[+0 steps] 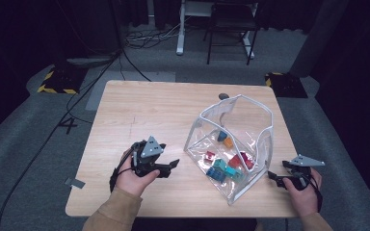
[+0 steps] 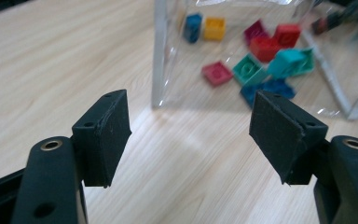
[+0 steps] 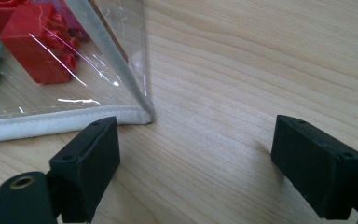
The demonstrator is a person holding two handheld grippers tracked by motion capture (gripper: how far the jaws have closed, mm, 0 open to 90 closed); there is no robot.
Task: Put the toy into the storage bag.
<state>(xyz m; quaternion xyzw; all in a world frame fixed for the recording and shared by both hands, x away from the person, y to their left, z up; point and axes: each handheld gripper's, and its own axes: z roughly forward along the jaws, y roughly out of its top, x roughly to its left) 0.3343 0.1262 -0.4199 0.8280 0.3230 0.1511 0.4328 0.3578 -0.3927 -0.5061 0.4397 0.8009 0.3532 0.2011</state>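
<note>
Clear pouch [image 3: 51,100] corner, perhaps touching, beside right gripper [image 3: 196,154].

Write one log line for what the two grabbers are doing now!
left gripper: open, empty, beside clear bag | right gripper: open, empty, at bag's corner | toy bricks: inside bag

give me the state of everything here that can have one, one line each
clear bag: lying on its side on the table, mouth open, toy bricks inside
toy bricks: loose in a heap inside the bag, none gripped
left gripper: jaws open, nothing between them, pointing at the bag, apart from it
right gripper: jaws open, nothing between them, close by the bag's white-edged corner
</note>
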